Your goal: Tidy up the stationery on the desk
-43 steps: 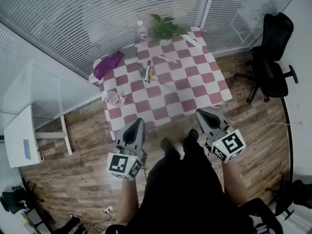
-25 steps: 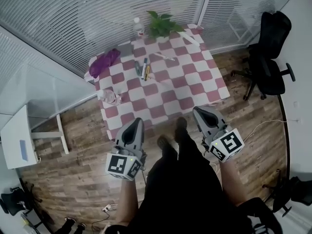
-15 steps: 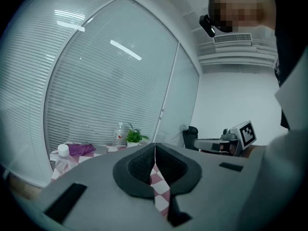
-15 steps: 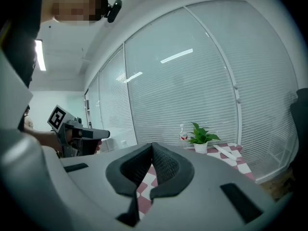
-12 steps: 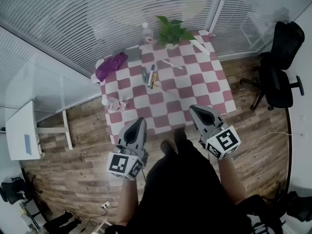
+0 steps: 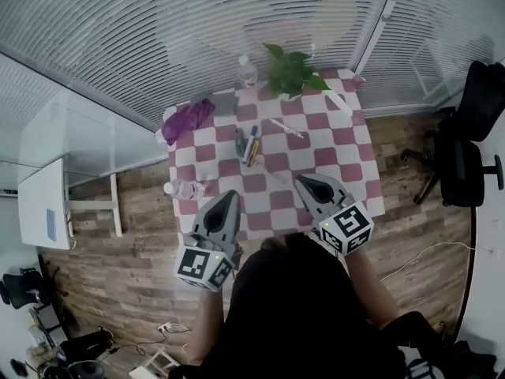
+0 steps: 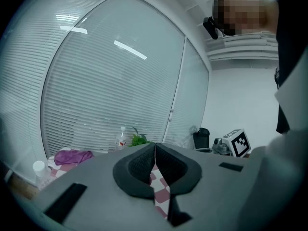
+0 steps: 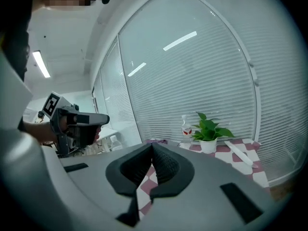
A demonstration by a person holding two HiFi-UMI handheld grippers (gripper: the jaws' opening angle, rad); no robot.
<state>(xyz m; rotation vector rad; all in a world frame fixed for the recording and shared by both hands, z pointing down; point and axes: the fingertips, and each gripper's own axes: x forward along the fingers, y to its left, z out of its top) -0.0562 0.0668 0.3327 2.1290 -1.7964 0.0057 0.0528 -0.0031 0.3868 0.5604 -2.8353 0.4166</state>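
Since no stationery was picked yet, I held left gripper [image 6: 227, 196] and right gripper [image 6: 301, 181] closed and empty, short of the pens [image 6: 249, 145] on the desk [image 6: 347, 164]

Bright, even light is filling the room, and the shadows are looking soft. A ceiling lamp [image 8: 41, 64] is shining, and white streaks are reflecting on the glass [image 7: 130, 49]. A pale glare is lying on the blinds [image 6: 260, 22]. Both gripper views are bending at the edges and darkening in the corners. The desk [image 6: 347, 168] is appearing sharp.

Checked cloth [image 6: 316, 144] covers the desk; wood-plank floor [image 6: 130, 275]; clear plastic bottle [image 6: 183, 189].
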